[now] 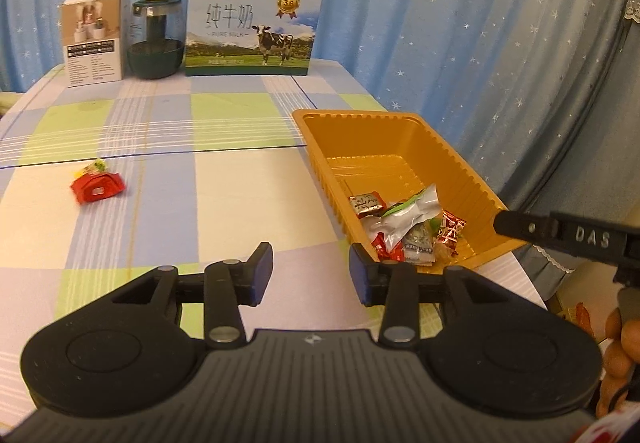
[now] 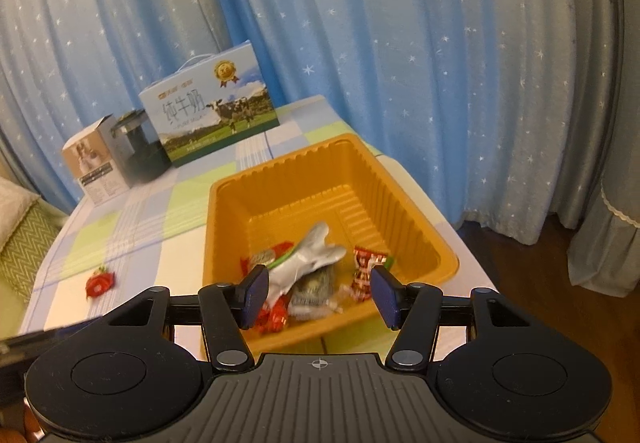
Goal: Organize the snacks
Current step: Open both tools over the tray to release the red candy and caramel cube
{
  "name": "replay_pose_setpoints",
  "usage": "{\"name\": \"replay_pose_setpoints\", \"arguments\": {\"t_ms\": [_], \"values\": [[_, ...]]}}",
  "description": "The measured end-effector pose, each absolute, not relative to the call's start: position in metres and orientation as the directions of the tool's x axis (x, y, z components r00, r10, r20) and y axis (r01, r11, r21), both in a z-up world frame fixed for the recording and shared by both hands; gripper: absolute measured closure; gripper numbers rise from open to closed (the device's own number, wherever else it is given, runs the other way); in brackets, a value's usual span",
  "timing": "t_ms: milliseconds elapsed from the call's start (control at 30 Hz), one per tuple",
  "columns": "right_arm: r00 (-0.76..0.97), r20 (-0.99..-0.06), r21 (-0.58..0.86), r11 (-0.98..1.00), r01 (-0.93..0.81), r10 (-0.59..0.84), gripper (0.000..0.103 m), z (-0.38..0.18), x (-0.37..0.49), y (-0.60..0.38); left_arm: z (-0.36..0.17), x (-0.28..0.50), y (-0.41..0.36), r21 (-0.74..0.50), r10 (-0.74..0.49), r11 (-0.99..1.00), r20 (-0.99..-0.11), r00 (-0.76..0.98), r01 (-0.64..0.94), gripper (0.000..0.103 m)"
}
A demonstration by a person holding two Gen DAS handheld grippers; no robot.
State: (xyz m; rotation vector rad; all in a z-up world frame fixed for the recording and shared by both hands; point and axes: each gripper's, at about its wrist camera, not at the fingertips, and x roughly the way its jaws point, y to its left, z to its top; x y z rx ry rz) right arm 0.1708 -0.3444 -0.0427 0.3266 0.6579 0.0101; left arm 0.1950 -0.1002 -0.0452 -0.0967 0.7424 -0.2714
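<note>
A checked tabletop is seen in front of a blue star-printed curtain. Along its far edge a milk carton, a dark jar and a small white box are lined up. At the right side an orange tray is set, and several wrapped snacks are already heaped at its near end.

One red snack is left out on the bare tabletop, well apart from the tray. It is judged to be the thing the coming move turns on. From the left gripper it lies ahead and well to the left; from the right gripper the same snack is seen far off to the left, beyond the tray's left wall. The left hand is therefore judged the nearer one. The snack's long axis appears to run roughly across the left wrist view, tilted slightly, though the wrapper is too blurred for certainty; a small yellow-green bit is seen touching its far end.

The left gripper is held partly open with nothing between its blue pads, above the tabletop just beside the tray's near left corner. The right gripper is held open over the near end of the tray, directly above the heap, and nothing is pinched by it.
</note>
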Motion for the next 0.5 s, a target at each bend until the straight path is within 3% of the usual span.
{"name": "replay_pose_setpoints", "arguments": {"t_ms": [500], "values": [[0.786,-0.590,0.281,0.960,-0.012,0.182,0.046,-0.025,0.133,-0.291,-0.016,0.145,-0.051,-0.160,-0.206,0.978,-0.622,0.755,0.135,0.039]]}}
